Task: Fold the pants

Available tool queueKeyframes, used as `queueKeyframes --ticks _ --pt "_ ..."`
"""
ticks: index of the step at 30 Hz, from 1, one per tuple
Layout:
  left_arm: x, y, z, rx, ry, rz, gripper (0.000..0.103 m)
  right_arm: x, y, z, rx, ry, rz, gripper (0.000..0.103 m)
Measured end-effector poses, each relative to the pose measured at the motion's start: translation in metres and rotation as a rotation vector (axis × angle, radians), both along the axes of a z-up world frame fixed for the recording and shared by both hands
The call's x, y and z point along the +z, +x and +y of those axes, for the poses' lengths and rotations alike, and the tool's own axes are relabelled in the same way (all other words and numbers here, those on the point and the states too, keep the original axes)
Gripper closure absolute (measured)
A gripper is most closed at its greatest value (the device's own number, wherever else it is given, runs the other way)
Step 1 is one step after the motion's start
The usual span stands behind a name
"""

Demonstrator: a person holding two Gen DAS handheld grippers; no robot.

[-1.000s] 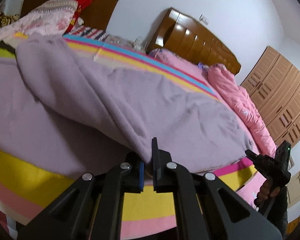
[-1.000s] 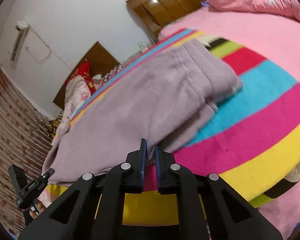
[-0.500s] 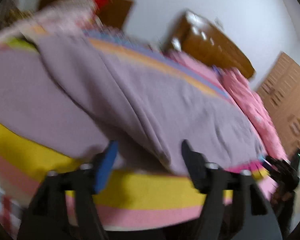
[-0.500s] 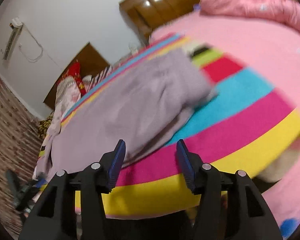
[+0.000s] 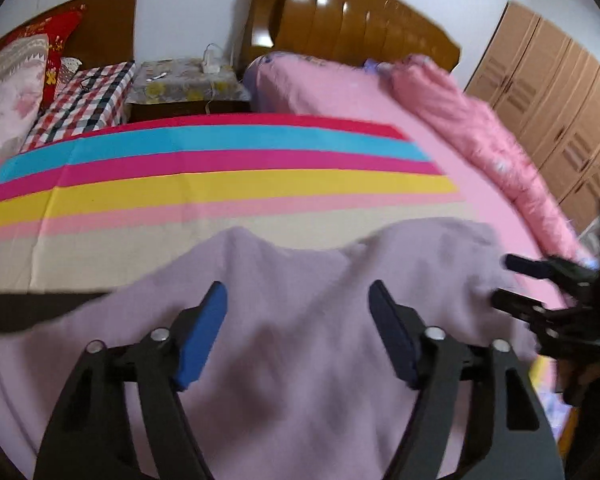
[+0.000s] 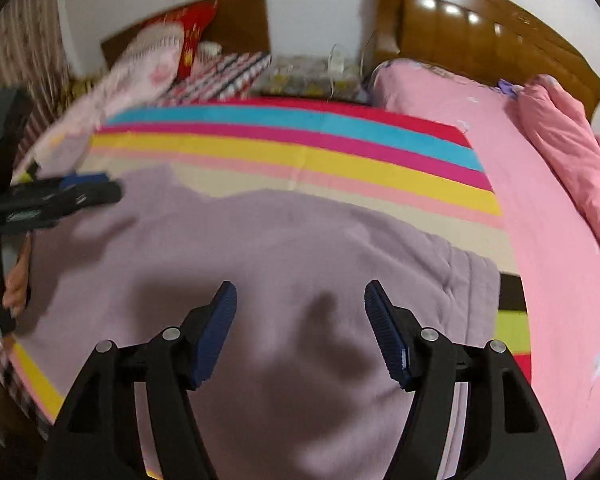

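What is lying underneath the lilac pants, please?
The pants lie on a striped blanket over the pink bed. Whatever is directly beneath them is covered.

A: Left wrist view — position? 
B: Sits behind the left gripper (image 5: 298,300), close above the soft lilac fleece pants (image 5: 300,360), tilted downward, facing across the rainbow-striped bedspread (image 5: 220,184) toward the glossy brown wooden headboard (image 5: 348,28).

A: Right wrist view? 
B: Sits behind the right gripper (image 6: 300,304), equally near the lilac pants (image 6: 260,248), angled down, facing the same headboard (image 6: 480,36) from further right.

A: Shared ground? 
B: Both take in the pants, the striped bedspread (image 6: 300,148), the headboard and the crumpled pink quilt (image 5: 492,144). Each catches the other: right gripper (image 5: 512,284) at the left view's right edge, left gripper (image 6: 88,190) at the right view's left edge.
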State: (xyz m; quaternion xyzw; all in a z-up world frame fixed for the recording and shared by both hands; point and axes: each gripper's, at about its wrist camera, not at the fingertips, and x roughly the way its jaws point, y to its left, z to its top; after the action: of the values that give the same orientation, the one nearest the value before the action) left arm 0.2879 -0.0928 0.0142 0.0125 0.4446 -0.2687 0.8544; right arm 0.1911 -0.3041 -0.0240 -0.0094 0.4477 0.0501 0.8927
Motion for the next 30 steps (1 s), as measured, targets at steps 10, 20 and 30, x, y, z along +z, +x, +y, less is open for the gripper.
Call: queueKeyframes --ticks 10,20,30 --pt "0.0 0.079 0.014 -0.187 -0.115 0.159 0.032 -0.032 -0.001 -0.029 -0.003 0.048 0.011 0.037" --pt "-0.044 0.119 0.007 -0.505 -0.058 0.311 0.037 -0.034 -0.006 -0.033 -0.002 0.135 -0.026 0.035" --pt "-0.018 0.088 0.01 -0.47 0.095 0.064 0.095 -0.034 -0.006 -0.028 -0.007 0.124 -0.044 0.034"
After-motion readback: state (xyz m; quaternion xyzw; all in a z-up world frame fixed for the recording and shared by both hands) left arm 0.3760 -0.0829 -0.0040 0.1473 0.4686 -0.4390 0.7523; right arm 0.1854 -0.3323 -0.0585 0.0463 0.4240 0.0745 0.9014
